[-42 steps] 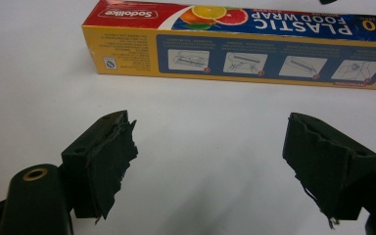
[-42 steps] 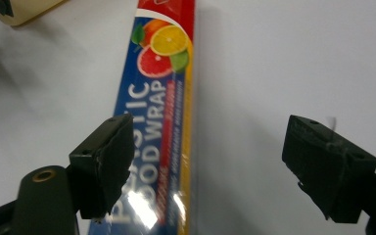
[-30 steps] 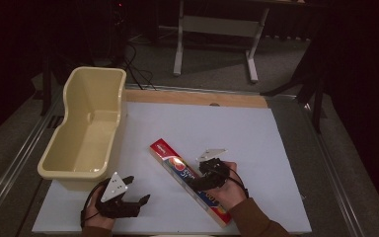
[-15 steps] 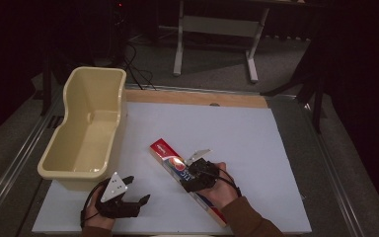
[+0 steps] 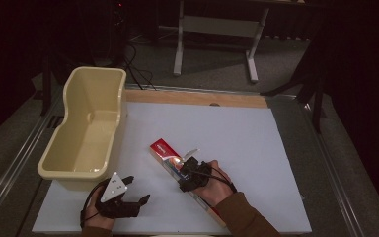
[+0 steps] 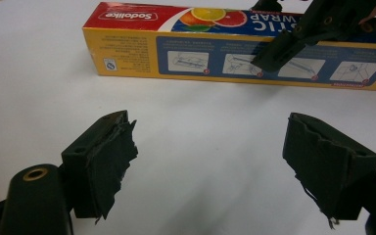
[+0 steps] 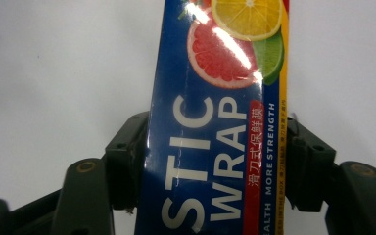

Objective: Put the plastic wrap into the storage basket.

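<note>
**Right gripper on wrap box**

Plastic wrap box (image 5: 177, 165) lies flat and diagonal on the white desk (image 5: 256, 148), near its front; right gripper (image 5: 186, 170) straddles the box mid-length, jaws just closed in, pads against both long sides; left gripper (image 5: 131, 190) released, jaws wide, nothing between, near the beige tub (image 5: 86, 133).

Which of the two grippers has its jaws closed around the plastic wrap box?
The right gripper: its jaws clasp the plastic wrap box on both sides. The left gripper stands open over the bare table.
</note>
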The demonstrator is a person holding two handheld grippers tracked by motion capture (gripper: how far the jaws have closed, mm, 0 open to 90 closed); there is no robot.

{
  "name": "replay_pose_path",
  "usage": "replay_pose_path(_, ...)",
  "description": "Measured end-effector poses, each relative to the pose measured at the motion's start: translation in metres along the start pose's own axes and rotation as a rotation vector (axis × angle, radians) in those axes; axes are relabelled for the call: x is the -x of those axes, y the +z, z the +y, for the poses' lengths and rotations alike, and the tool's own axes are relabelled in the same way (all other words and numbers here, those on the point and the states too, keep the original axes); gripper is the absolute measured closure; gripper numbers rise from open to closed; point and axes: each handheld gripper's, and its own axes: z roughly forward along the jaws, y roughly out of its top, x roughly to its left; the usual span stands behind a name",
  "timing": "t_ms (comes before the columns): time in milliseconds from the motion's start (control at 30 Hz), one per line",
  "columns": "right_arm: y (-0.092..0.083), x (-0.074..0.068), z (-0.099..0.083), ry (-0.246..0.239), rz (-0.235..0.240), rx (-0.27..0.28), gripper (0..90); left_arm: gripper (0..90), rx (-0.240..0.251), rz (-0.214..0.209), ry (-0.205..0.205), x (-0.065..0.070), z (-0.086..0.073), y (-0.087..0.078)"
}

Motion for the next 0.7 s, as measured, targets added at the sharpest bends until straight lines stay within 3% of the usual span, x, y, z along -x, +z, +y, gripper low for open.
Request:
replay_pose_path(67,-0.0007,0.0018,0.0005,0.032,0.012,-0.002,38.7,19.1,0.000,0.000,0.000,0.0000,0.0000,0.0000)
replay_pose_path(333,-0.0022,0.0041,0.0009,0.078,0.022,0.000,42.1,19.1,0.000,0.000,-0.001,0.0002,0.0002,0.0001)
replay_pose_path(500,-0.0014,0.0037,0.0014,0.097,0.013,0.016,43.0,19.1,0.003,0.000,-0.002,0.0000,0.0001,-0.0001)
replay_pose_path(700,-0.0019,0.0077,0.0060,0.152,0.004,0.045,43.3,19.1,0.005,-0.001,-0.003,-0.0001,0.0001,-0.0003)
